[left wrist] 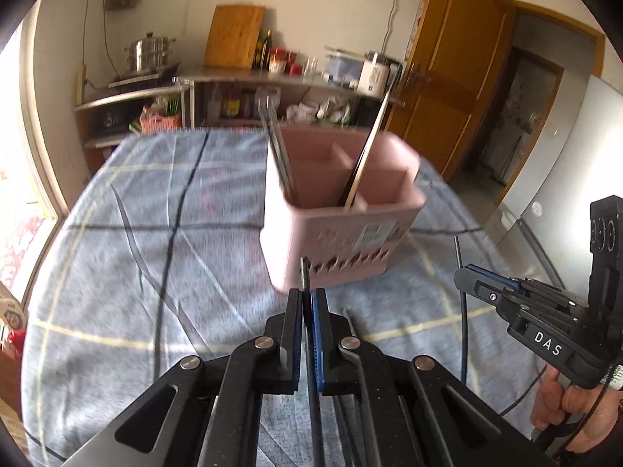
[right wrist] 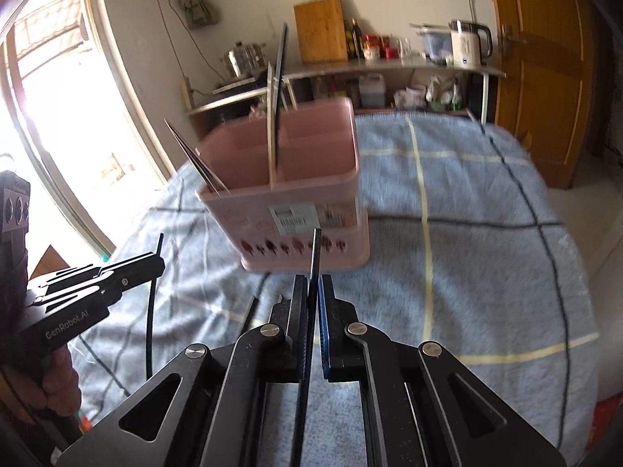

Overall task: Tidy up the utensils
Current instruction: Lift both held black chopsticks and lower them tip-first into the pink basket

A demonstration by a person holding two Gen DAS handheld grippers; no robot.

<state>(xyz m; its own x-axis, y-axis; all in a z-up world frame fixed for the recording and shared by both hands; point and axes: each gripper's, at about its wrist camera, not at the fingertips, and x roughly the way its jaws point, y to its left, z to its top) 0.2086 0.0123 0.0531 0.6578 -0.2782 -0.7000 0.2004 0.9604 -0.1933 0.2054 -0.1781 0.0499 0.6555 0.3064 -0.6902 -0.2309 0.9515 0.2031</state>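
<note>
A pink utensil holder [left wrist: 342,233] [right wrist: 296,190] with several compartments stands on the blue checked tablecloth [left wrist: 155,233]. Dark chopsticks [left wrist: 280,155] lean in its left compartment and a longer utensil [left wrist: 370,144] leans in the middle one. My left gripper [left wrist: 306,292] is shut on a thin black chopstick [left wrist: 305,272], just in front of the holder. My right gripper [right wrist: 313,278] is shut on another black chopstick [right wrist: 316,249], whose tip points at the holder's front wall. Each gripper also shows in the other's view: the right gripper [left wrist: 463,272], the left gripper [right wrist: 159,260].
A curved metal counter [left wrist: 241,78] at the back carries a pot, a cutting board, bottles and a kettle. A wooden door [left wrist: 459,58] and a grey fridge [left wrist: 564,163] stand to the right. A bright window [right wrist: 58,116] is at the left. The person's hands hold both grips.
</note>
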